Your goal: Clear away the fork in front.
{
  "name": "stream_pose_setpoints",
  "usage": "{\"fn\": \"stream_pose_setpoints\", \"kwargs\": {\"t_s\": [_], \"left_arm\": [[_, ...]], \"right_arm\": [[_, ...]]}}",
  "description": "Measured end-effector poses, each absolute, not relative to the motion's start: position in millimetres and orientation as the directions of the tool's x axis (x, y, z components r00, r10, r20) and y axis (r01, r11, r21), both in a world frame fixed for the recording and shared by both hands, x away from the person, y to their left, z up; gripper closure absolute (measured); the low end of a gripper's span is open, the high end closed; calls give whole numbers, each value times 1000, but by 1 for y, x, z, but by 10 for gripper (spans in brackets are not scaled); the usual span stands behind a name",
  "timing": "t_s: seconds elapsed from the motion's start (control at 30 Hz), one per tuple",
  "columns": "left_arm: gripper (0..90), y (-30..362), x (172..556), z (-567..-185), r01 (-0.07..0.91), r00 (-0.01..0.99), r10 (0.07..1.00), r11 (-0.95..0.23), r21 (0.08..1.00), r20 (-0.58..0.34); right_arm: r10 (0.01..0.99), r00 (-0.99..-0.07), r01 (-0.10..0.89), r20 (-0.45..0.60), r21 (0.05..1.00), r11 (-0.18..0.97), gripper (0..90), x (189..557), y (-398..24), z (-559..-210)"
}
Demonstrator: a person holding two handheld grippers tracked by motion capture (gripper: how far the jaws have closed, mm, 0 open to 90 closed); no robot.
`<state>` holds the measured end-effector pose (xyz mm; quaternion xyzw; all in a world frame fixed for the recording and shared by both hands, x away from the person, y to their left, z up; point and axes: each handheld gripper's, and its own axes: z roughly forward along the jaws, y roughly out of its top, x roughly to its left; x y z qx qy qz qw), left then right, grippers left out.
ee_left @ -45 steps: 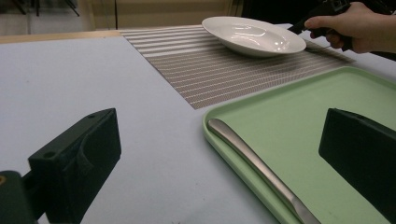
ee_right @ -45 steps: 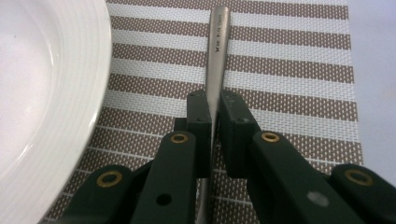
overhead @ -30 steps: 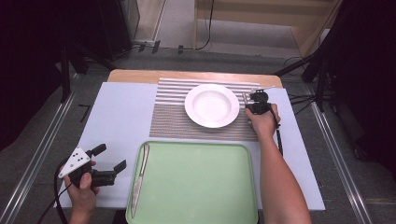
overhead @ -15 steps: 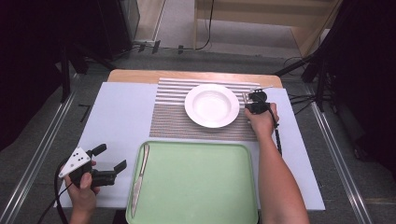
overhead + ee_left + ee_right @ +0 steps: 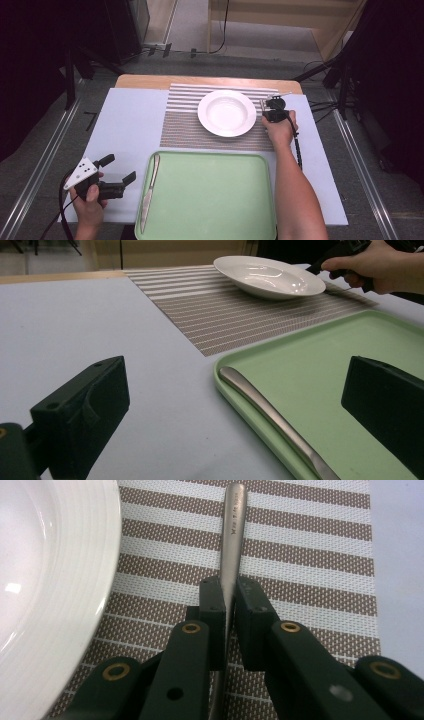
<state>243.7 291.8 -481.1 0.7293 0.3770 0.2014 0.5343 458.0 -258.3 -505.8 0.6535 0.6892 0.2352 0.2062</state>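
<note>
Knife (image 5: 272, 420) tip beyond the bottom edge

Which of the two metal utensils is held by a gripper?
The utensil on the striped mat, right of the plate: the right gripper clamps it. The knife lies free in the tray.

one plate (image 5: 227, 113), one tray (image 5: 210, 200), one placemat (image 5: 180, 127), two utensils (image 5: 149, 192) (image 5: 232, 540).
</note>
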Motion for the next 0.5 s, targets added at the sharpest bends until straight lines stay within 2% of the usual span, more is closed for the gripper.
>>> {"fn": "stream_pose_setpoints", "kwargs": {"t_s": [0.5], "left_arm": [[0, 294, 243, -480, 341, 630, 768, -142, 929, -114]], "right_arm": [[996, -89, 800, 26, 598, 56, 823, 457, -260, -502]]}}
